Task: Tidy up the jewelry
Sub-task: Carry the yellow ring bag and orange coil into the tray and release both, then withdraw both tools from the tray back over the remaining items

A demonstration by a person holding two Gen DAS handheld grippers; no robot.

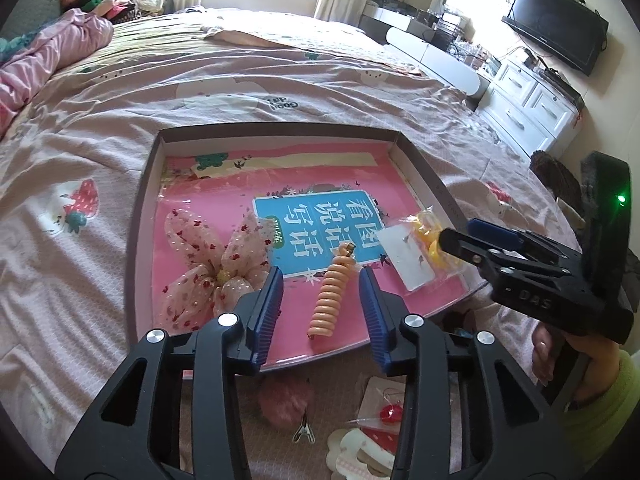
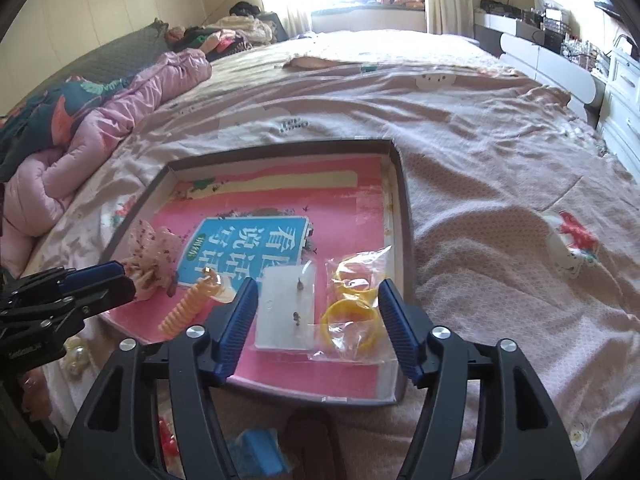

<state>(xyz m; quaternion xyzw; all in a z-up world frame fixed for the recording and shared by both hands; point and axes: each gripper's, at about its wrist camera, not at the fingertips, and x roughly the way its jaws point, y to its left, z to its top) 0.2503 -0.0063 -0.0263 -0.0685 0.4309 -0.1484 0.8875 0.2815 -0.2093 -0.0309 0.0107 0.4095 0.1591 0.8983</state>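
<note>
I judge I'm about halfway: with both my left claw [image 1: 320,312] and right claw [image 2: 316,328] open and empty, the tray [image 1: 136,216] on the bed [image 1: 280,80] holds the floral scrunchie [image 1: 208,268], orange coil tie [image 1: 330,296], earring card [image 2: 286,312] and bagged yellow bangles [image 2: 352,312], while the pink pompom clip [image 1: 284,400] and red earring packet [image 1: 388,412] lie off its near edge.

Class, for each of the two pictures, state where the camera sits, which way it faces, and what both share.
Left wrist: on the left gripper, facing the tray on the bed; coil hair tie ahead; right gripper enters at right.
Right wrist: on the right gripper, over the earring card and yellow bangles; left gripper at left.
Shared: tray, pink book.
</note>
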